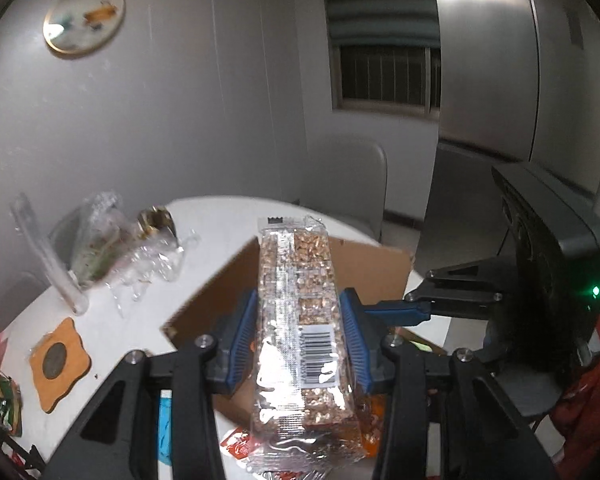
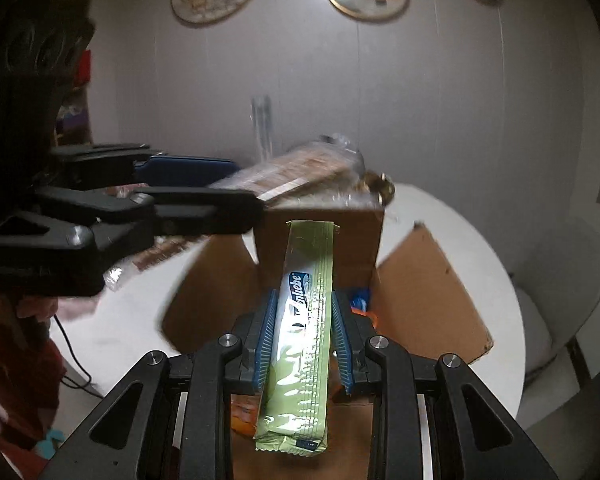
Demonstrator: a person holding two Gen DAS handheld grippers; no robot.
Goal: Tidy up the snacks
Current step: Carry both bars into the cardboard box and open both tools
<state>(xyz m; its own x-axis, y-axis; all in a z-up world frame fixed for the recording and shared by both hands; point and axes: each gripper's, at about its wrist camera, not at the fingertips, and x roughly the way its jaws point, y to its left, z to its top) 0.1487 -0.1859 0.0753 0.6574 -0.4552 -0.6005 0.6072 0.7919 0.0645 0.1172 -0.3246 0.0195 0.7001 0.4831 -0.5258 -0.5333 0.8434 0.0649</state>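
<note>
Your left hand-held gripper [image 1: 300,336] pinches a nut bar [image 1: 300,320] and your right hand-held gripper [image 2: 301,336] a green bar [image 2: 301,328], both above the open box [image 2: 319,240]. Some snacks are boxed; others wait on the counter [image 1: 140,320].

The nut bar [image 1: 300,320] is golden-brown in a clear wrapper with a black-and-white barcode; the wafer pack [image 2: 303,328] is pale green with white lettering; the box [image 2: 427,292] is brown; the table [image 1: 112,328] is white; the coaster [image 1: 60,364] is orange with a dark centre; both hand-held grippers have black frames and blue ribbed pads [image 1: 351,336].
</note>
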